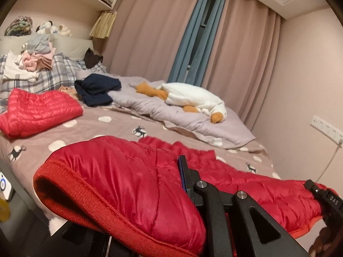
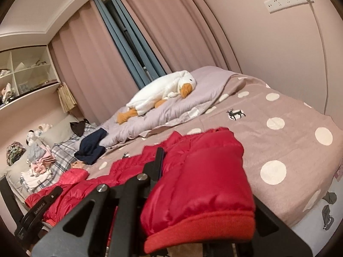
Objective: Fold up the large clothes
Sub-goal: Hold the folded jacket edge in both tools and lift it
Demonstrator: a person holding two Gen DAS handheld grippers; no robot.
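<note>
Red puffer jacket (image 1: 133, 184): held up at the near edge of the bed (image 1: 120, 126), long axis running left to right between the two grippers; a ribbed cuff (image 1: 70, 190) at each end faces the cameras, the quilted body sagging onto the bed cover between them.

Left gripper (image 1: 182, 171): fingers closed on the jacket's left sleeve, padding bulging over one finger.

Right gripper (image 2: 159, 162): fingers clamped on the right sleeve, whose ribbed cuff (image 2: 199, 229) hangs over the front of the tool.

Second red quilted garment (image 1: 36, 111): lies flat at the left side of the bed, well apart from the held jacket.

Stack of folded clothes (image 1: 32, 62): on the plaid pillow beyond it.

Dark navy garment (image 1: 96, 90): crumpled, mid-bed, just beside the grey duvet (image 1: 175, 115).

White plush goose (image 1: 190, 98): lies on the duvet, orange beak toward the right wall.

Pink curtains (image 1: 154, 32): behind the bed.

Wall socket strip (image 1: 325, 128): right wall, cable hanging.
</note>
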